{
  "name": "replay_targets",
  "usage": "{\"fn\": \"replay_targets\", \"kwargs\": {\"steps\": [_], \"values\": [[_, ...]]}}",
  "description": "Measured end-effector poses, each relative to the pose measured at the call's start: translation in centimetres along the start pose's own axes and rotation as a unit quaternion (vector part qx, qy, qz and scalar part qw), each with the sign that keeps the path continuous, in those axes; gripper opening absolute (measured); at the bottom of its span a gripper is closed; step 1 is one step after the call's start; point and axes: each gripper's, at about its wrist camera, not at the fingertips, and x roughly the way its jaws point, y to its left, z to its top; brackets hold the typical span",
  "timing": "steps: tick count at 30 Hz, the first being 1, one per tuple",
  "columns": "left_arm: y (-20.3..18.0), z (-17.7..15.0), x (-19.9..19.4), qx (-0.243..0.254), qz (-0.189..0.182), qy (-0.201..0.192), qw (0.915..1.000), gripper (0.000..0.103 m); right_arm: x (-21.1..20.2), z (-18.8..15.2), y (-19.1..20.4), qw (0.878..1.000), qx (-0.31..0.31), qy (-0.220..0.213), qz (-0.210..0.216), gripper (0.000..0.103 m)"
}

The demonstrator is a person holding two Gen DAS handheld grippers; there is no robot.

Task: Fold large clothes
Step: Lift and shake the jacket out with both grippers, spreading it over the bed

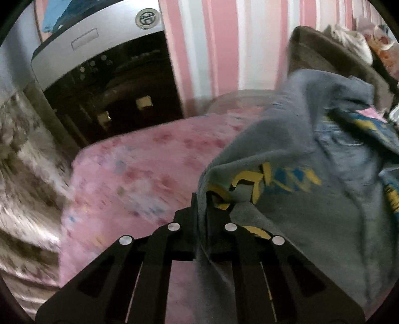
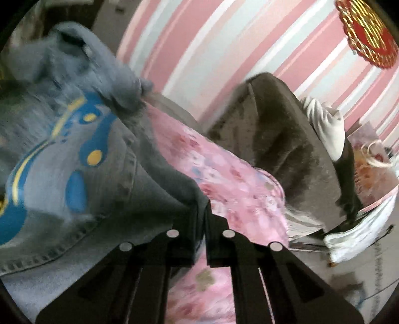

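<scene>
Both claws, the left claw (image 1: 202,199) and right claw (image 2: 203,211), are pinching hem edges of the jacket (image 1: 286,154), lifting the soft, heavy-looking denim above the bed (image 1: 139,159); edges are gripping best.

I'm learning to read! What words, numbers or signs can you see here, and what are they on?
Nothing here reads clearly.
Round logo on the silver machine: a symbol, too blurred to read.
Yellow and blue print on the grey denim garment: broken shapes, not readable.
Red and gold wall ornament: gold marks, blurred.
Both the left gripper and right gripper pinch the garment.
</scene>
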Motion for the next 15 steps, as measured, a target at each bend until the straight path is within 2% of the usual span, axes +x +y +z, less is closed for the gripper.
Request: {"fn": "replay_targets", "kwargs": {"steps": [4, 6, 7, 8, 10, 11, 15], "values": [[2.9, 1.3, 3.9, -0.024, -0.003, 0.023, 0.9994, 0.007, 3.7, 0.6, -0.1, 0.999, 0.018, 0.038, 0.014, 0.007], [3.3, 1.2, 4.7, -0.040, -0.008, 0.025, 0.9989, 0.014, 4.4, 0.4, 0.0, 0.997, 0.036, 0.052, 0.041, 0.008], [3.4, 1.0, 4.5, -0.047, -0.007, 0.019, 0.9987, 0.022, 3.9, 0.0, -0.2, 0.996, 0.052, 0.045, 0.048, 0.015], [3.6, 0.8, 4.0, -0.055, 0.002, 0.016, 0.9984, 0.045, 3.0, -0.6, -1.0, 0.994, 0.079, 0.044, 0.067, 0.021], [3.9, 0.0, 2.9, -0.060, 0.016, 0.009, 0.9980, 0.081, 0.1, -2.2, -2.4, 0.985, 0.130, 0.024, 0.107, 0.059], [3.9, -0.5, 2.0, -0.061, 0.022, -0.002, 0.9979, 0.086, -1.2, -2.9, -2.8, 0.983, 0.144, 0.012, 0.116, 0.061], [2.7, -3.9, -2.4, -0.073, 0.008, -0.013, 0.9972, 0.086, -6.4, -6.2, -2.7, 0.973, 0.174, -0.011, 0.153, 0.061]]}}
